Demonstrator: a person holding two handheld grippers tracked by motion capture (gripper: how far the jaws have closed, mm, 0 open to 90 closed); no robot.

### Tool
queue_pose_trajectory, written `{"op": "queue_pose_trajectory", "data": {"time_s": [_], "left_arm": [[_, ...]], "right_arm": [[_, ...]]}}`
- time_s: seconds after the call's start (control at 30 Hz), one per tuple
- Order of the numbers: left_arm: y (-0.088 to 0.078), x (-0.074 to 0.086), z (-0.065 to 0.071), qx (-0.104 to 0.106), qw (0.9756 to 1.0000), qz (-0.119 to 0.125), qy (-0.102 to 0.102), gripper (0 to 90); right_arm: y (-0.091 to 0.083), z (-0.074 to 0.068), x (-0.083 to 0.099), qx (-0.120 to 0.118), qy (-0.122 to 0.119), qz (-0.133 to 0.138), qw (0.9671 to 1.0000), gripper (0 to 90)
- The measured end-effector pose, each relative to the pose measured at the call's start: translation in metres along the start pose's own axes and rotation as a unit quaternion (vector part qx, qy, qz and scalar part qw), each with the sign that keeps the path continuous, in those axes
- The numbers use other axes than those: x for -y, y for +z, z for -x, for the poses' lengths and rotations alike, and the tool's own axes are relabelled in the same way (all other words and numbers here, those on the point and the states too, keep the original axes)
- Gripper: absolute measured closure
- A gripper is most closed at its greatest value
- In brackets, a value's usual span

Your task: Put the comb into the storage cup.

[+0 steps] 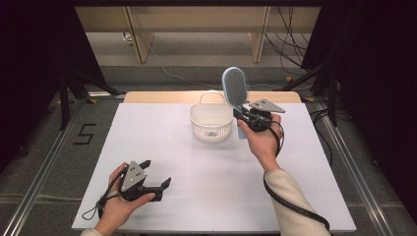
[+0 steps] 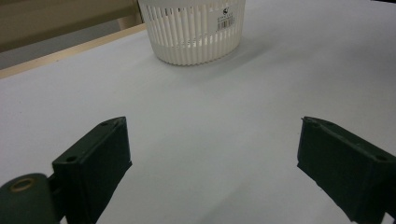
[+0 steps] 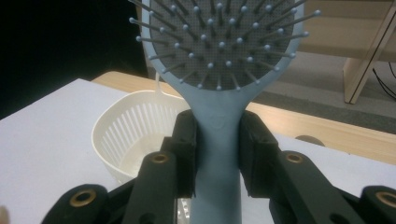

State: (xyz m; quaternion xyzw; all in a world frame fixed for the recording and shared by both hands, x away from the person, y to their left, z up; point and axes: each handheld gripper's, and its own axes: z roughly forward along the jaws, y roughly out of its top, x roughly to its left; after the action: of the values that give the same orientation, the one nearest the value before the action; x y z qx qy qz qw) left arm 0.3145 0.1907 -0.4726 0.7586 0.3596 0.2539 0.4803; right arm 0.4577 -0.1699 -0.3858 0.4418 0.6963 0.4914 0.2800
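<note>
Two pads (image 3: pixel 187 154) on hairbrush (image 3: pixel 217 135) handle, rt tool view.

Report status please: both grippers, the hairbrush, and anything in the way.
Right gripper shut on hairbrush handle, head up, beside white basket. Left gripper open, empty, low over table. Nothing in the way.

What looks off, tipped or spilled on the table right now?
Nothing stands out. The white basket stands upright on the table, nothing spilled around it. The right gripper clamps the blue hairbrush squarely by its handle, head up, beside the basket. The left gripper is open above bare tabletop.
</note>
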Motion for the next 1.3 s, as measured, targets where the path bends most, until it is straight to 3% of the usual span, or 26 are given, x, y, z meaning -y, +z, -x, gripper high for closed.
{"op": "queue_pose_trajectory", "data": {"time_s": [1.3], "left_arm": [[0.0002,0.0000,0.0000,0.001,1.0000,0.000,-0.001,8.9]], "right_arm": [[0.0066,-0.0016,-0.0103,0.006,-0.018,0.012,0.9997,70.5]]}}
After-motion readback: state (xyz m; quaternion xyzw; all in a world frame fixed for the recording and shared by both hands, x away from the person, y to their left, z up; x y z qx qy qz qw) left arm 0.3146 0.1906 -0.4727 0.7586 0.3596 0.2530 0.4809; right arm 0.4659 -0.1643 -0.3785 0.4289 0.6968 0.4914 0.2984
